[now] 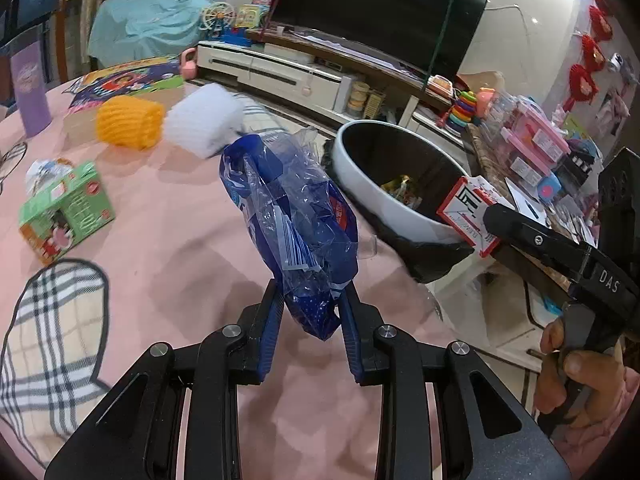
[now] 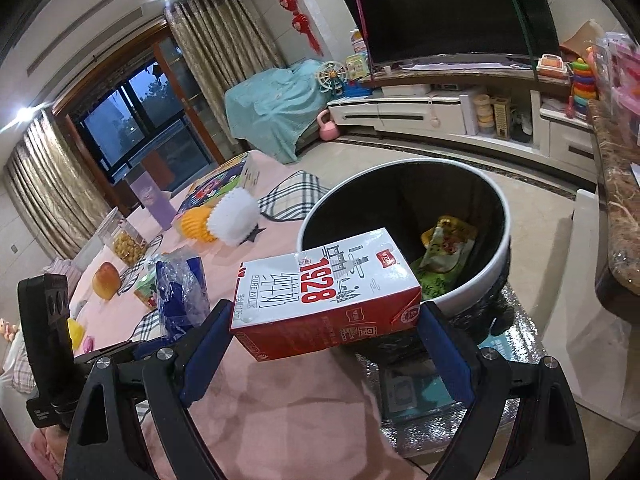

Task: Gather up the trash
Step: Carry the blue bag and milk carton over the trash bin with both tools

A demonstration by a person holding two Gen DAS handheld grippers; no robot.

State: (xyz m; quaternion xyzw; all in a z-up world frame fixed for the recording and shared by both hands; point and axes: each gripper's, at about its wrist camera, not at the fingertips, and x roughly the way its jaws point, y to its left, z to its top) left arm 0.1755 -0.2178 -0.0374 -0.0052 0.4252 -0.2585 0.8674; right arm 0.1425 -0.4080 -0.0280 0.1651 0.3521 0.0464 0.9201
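Note:
My left gripper (image 1: pixel 310 300) is shut on a crumpled blue plastic bag (image 1: pixel 292 216), held above the pink tablecloth; the bag also shows in the right wrist view (image 2: pixel 180 296). My right gripper (image 2: pixel 324 312) is shut on a red and white milk carton (image 2: pixel 324 292), held near the rim of the white trash bin (image 2: pixel 472 292). In the left wrist view the carton (image 1: pixel 468 216) hangs at the bin's right rim (image 1: pixel 360 176). The bin has a black liner and holds some wrappers (image 2: pixel 448 248).
On the pink table (image 1: pixel 180 248) lie a green box (image 1: pixel 68 212), a yellow foam net (image 1: pixel 130 122), a white foam net (image 1: pixel 206 120), a purple tumbler (image 1: pixel 30 88) and a colourful toy box (image 1: pixel 124 80). A TV stand (image 2: pixel 440 112) and a cluttered counter (image 1: pixel 532 156) stand beyond.

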